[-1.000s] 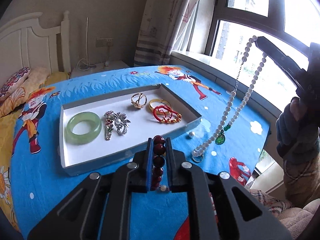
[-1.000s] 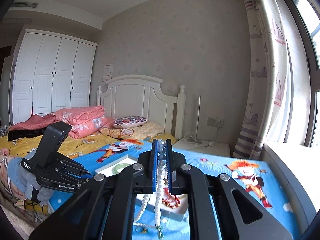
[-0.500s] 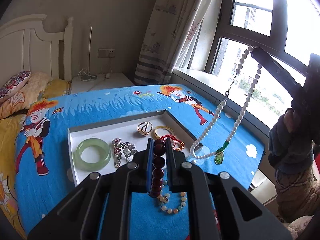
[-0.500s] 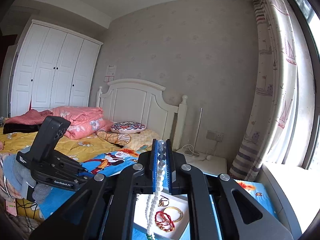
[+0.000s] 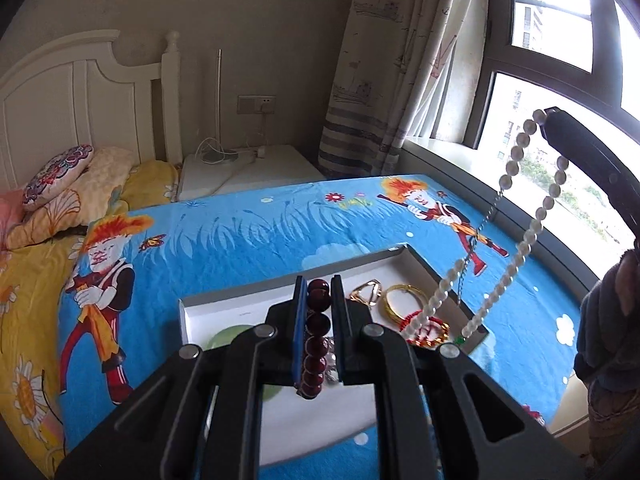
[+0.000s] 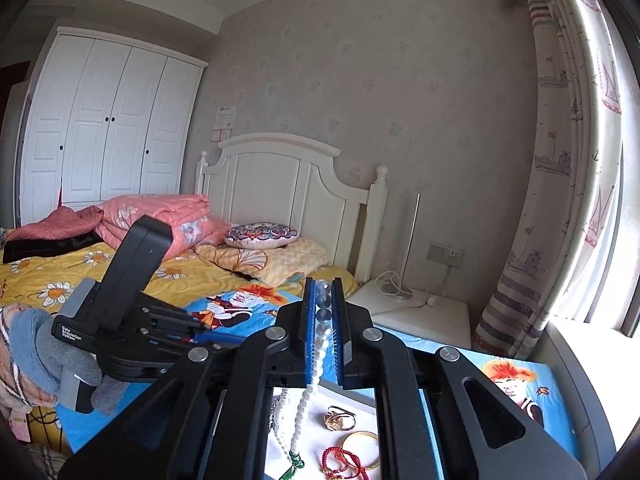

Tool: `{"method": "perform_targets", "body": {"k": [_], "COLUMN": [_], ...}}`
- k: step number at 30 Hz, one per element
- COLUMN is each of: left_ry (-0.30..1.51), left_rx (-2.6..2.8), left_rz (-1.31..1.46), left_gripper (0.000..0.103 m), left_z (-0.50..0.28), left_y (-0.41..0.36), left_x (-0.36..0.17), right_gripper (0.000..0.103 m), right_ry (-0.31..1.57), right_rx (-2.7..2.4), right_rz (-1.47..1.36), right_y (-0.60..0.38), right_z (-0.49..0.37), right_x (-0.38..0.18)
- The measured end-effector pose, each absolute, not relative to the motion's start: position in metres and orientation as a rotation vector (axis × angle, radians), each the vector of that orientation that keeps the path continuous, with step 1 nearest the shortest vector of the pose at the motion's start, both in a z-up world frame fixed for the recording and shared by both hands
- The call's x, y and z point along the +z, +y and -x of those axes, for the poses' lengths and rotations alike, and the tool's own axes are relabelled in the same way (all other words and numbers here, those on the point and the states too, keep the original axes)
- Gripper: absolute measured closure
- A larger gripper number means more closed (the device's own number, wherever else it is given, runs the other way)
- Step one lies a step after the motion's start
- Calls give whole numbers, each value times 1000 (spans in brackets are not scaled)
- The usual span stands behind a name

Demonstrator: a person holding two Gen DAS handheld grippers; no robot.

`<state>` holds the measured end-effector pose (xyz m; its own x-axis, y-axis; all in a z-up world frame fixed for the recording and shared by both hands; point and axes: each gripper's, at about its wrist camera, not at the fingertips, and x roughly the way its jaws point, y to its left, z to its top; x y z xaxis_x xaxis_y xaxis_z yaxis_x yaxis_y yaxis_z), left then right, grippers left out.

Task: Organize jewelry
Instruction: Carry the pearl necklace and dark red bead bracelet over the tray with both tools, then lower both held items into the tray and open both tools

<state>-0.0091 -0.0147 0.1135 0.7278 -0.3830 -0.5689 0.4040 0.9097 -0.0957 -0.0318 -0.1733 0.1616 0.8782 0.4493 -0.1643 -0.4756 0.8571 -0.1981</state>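
In the left wrist view, the left claw (image 5: 318, 284) sits at the lower middle of the frame, clenched on a strand of dark red beads (image 5: 316, 338) that runs down between its blue-lined fingers. Behind it, a shallow white tray (image 5: 420, 266) lies on a blue cartoon-print cover (image 5: 240, 236). In the tray, right of the claw, are a gold ring (image 5: 368, 292), a gold bangle (image 5: 404, 300) and a red-and-gold bracelet (image 5: 428, 328); a pale green bangle (image 5: 230, 336) shows just left of the claw, mostly hidden by it. At the right edge of the frame the right claw (image 5: 550, 114) grips a pearl necklace (image 5: 516, 160), whose loop hangs down over the tray's right end, with what seems to be a small green pendant (image 5: 464, 336) at the bottom, though it is hard to make out there. In the right wrist view, the right claw (image 6: 324, 284) at the middle of the frame is closed on the same pearl necklace (image 6: 316, 356), which drops to the tray (image 6: 280, 446) at the bottom of the frame, the green pendant (image 6: 295, 460) dangling beside the ring (image 6: 340, 418), gold bangle (image 6: 362, 446) and red bracelet (image 6: 338, 462). The left claw's black body (image 6: 132, 280) is at the middle left, held in a grey-gloved hand (image 6: 52, 356).
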Motion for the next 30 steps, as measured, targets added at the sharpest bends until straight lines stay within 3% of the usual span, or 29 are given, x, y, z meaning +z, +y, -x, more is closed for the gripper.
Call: {"method": "perform_targets", "body": {"k": [6,19,22,25,30], "left_ry": [619,758,757,721,654], "left_rx": [-344,-418,-451,-422,-396], "left_rz": [-165,-151,-95,-68,-62], "left_gripper": [92,90,72,33,18], "left_z": [-18,-32,-28,-19,4], "left_y": [-31,-45,-37,-30,-20], "left_x": [93,31,31,37,51], "right_gripper": [95,95,95,94,92], "right_ry": [187,614,657,712,751], "right_rx": [477,514,520,477,450], "right_rz": [199,313,280,281,195], "right_y": [-172,-144,-144,-142,-154], "right_z": [7,-45,-50,-59,-65], "right_x": [144,39,30,20,19]}}
